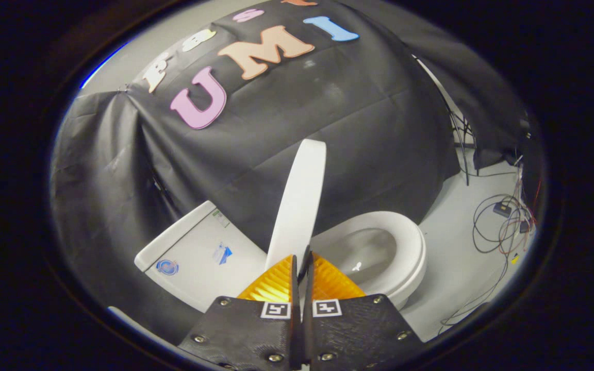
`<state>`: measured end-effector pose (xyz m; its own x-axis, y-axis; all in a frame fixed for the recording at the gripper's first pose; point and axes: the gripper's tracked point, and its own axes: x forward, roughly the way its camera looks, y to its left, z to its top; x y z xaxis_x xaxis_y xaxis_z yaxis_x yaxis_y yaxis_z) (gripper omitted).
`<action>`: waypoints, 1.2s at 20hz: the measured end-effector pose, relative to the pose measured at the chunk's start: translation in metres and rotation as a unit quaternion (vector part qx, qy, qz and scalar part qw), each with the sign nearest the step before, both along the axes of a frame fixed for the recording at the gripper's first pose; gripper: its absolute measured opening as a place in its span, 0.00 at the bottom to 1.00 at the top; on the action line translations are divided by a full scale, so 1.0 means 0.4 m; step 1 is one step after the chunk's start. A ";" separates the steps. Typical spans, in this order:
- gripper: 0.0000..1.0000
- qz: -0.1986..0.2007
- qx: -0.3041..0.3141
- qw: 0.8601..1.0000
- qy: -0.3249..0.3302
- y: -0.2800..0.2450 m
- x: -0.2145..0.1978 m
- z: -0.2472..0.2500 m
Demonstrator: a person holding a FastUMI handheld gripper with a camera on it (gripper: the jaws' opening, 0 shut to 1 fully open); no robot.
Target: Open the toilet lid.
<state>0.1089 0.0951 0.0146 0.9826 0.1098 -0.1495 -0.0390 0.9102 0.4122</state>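
The white toilet lid (299, 201) stands raised almost upright and shows edge-on, rising straight ahead of the fingers. Its near rim runs down between the fingertips of my gripper (302, 264). The fingers are pressed close together, pinching that rim. To the right of the lid, the white seat ring (414, 247) and the open bowl (366, 252) lie uncovered. The white tank (194, 252) with its blue stickers lies left of the lid.
The booth's black cloth wall (359, 134) hangs close behind the toilet. Loose cables and small boxes (503, 221) lie on the pale floor (451, 268) right of the bowl, near a thin stand leg (463, 154).
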 end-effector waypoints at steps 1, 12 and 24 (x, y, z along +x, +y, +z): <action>0.01 0.002 -0.004 1.000 -0.001 0.008 -0.002 0.005; 0.01 0.010 -0.116 0.993 -0.032 0.092 -0.018 0.062; 0.01 -0.010 -0.190 0.978 -0.082 0.189 -0.031 0.116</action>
<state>0.0964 0.1706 0.0610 0.9982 0.0576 -0.0170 -0.0570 0.9978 0.0344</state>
